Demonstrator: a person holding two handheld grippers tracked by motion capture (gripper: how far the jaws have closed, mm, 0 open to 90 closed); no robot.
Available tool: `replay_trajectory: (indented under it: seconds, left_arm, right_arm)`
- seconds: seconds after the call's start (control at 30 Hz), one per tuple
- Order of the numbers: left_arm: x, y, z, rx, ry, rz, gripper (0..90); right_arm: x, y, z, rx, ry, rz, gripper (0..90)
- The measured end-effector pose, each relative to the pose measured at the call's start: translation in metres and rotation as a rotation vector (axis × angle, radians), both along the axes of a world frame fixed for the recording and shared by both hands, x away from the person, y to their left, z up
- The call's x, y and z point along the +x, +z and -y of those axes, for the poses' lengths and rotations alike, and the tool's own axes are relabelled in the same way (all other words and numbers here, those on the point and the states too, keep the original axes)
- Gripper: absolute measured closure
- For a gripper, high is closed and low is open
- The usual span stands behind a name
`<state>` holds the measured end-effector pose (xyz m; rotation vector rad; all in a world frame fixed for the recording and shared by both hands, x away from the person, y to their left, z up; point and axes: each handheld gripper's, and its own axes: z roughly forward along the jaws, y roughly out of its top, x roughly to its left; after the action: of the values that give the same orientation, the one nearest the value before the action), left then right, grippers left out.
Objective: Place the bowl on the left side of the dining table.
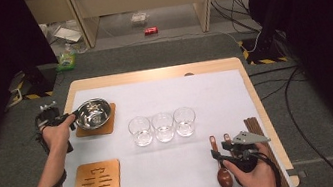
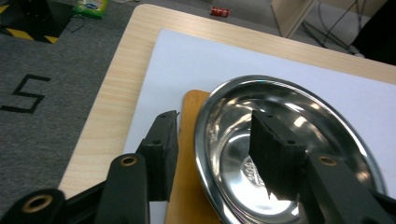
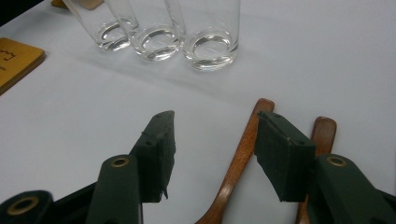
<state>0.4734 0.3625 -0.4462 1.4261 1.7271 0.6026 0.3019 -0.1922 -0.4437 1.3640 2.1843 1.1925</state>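
Table setting under way, seen from above and from both grippers. The left gripper (image 1: 68, 118) stands at the rim of the steel bowl (image 1: 92, 113), which sits on the far wooden coaster (image 1: 107, 127) at the left of the white mat (image 1: 176, 168); in the left gripper view its jaws straddle the bowl (image 2: 289, 140) rim, one pad (image 2: 161, 154) outside over the coaster (image 2: 191, 186) and one pad (image 2: 275, 158) inside the bowl, with a gap on either side, so the grip reads as released and the bowl as set down. A second coaster (image 1: 97, 184), with a cut-out pattern, lies bare nearer the person. Three empty glasses (image 1: 162, 127) stand in a row at mid-table, touching or nearly so. The right gripper (image 1: 224, 154) rests at the near right over two wooden spoons (image 1: 221, 165); in the right gripper view its jaws stand apart and unclenched, with one spoon handle (image 3: 238, 158) running between them and untouched by either pad, the other handle (image 3: 322, 133) just beyond the right-hand pad. Dark chopsticks (image 1: 256, 127) lie at the mat's right edge. Judged from this layout, the bowl's placement is done; the near coaster, the spoons and the chopsticks appear not yet dealt with, and picking up a spoon seems the step in hand.
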Motion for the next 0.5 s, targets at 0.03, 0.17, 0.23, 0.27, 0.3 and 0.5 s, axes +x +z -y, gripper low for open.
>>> replay_trajectory:
  seconds: [0.03,0.17,0.23,0.27,0.3,0.5]
  left_arm:
    - [-0.003,0.001,0.0,-0.012,0.0,0.003,50.6]
    - [-0.015,0.004,0.001,-0.018,-0.009,0.018,48.6]
    - [-0.021,0.007,0.003,-0.01,-0.023,0.025,47.5]
    - [-0.024,0.008,0.004,-0.005,-0.031,0.026,46.6]
    - [-0.027,0.009,0.005,-0.004,-0.035,0.03,45.8]
    - [-0.051,0.016,0.015,-0.005,-0.064,0.058,42.0]
  right_arm:
    - [0.001,0.0,0.0,-0.003,0.001,0.001,48.0]
    - [0.003,-0.001,0.0,-0.011,-0.001,-0.003,48.0]
    - [0.005,-0.001,-0.001,-0.01,-0.003,-0.004,48.0]
    - [0.006,-0.001,-0.001,-0.009,-0.006,-0.006,48.0]
    - [0.006,-0.001,-0.001,-0.007,-0.008,-0.009,48.0]
    - [0.011,0.0,0.002,-0.016,-0.021,-0.019,48.1]
